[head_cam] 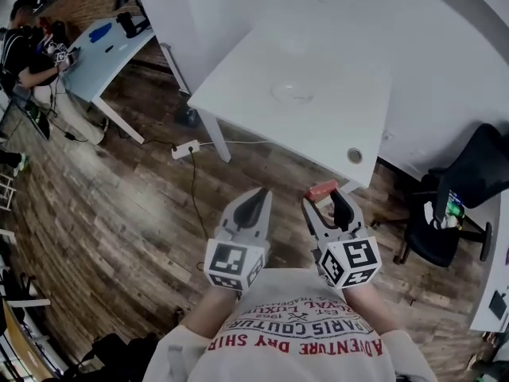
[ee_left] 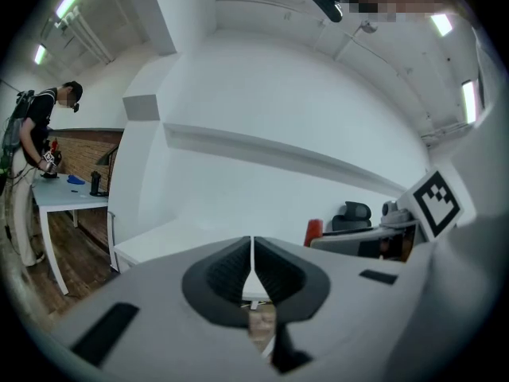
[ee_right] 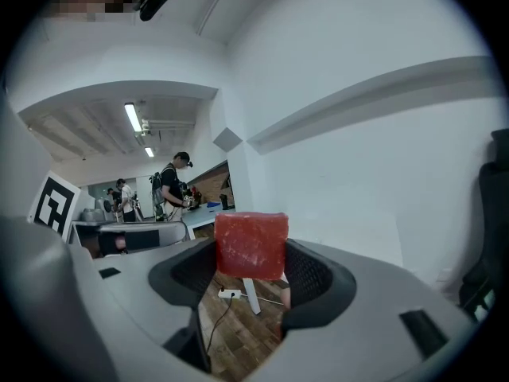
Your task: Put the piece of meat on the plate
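Tools at the person's waist, two in all, both pointing forward over the brown wooden plank floor [head_cam: 143,205]. The grey, marker-cubed left tool [head_cam: 256,201] had its ribbed black pads pressed together along a thin seam, with nothing between them [ee_left: 252,261]. The grey, marker-cubed right tool [head_cam: 328,201] was clamped on the one red, square-faced piece of meat [head_cam: 321,190], which stood up past the pad tips and filled the gap from pad to pad [ee_right: 251,245]. From above, the block's longer side appeared to run across the jaws, not along them.

Beyond the tools lay bare floor with one white power strip [head_cam: 185,149] and its cord, then the near edge of the white rectangular table [head_cam: 334,126]. That table carried one pale, shallow round plate [head_cam: 290,92], faint against the top and seemingly empty. The plate lay ahead of the right tool and a little to its left, well apart from it, past the table's near edge and toward the table's middle. The coming move therefore looked like a forward carry over that edge. The right tool, which already held the meat, was the one placed to make it, although the plate sat roughly between the two tools' lines.

Farther off, one black office chair [head_cam: 453,205] stood to the right. One light blue second table [head_cam: 111,46] stood far left, with a person [head_cam: 28,54] at it.
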